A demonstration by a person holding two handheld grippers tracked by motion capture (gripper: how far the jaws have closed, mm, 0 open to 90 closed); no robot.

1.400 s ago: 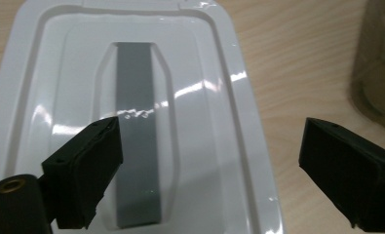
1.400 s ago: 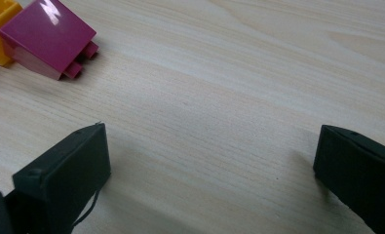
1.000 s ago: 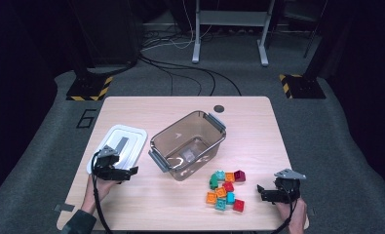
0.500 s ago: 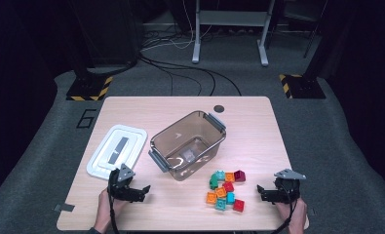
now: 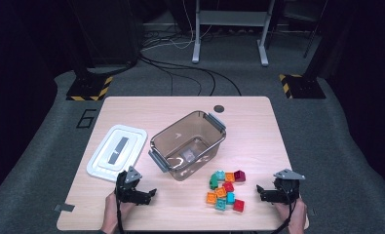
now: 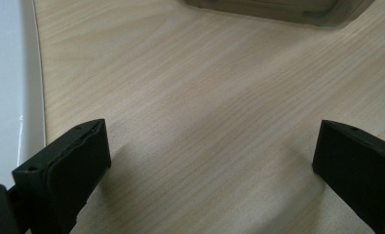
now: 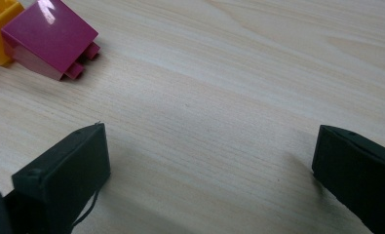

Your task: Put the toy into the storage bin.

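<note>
Resting both grippers on the tabletop [image 5: 190, 109], you're holding the left gripper [image 5: 148, 193] and right gripper [image 5: 259, 190] with fingers spread apart, empty. The toy bricks [image 5: 225, 190] are lying beside the clear bin [image 5: 187, 145]; I'd say loading is starting: reach for the magenta brick [image 7: 48, 38].

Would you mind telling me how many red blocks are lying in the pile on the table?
2, as far as I can tell. One red block sits mid-pile; another lies at the pile's near right corner. The magenta block isn't counted; others may be hidden.
</note>
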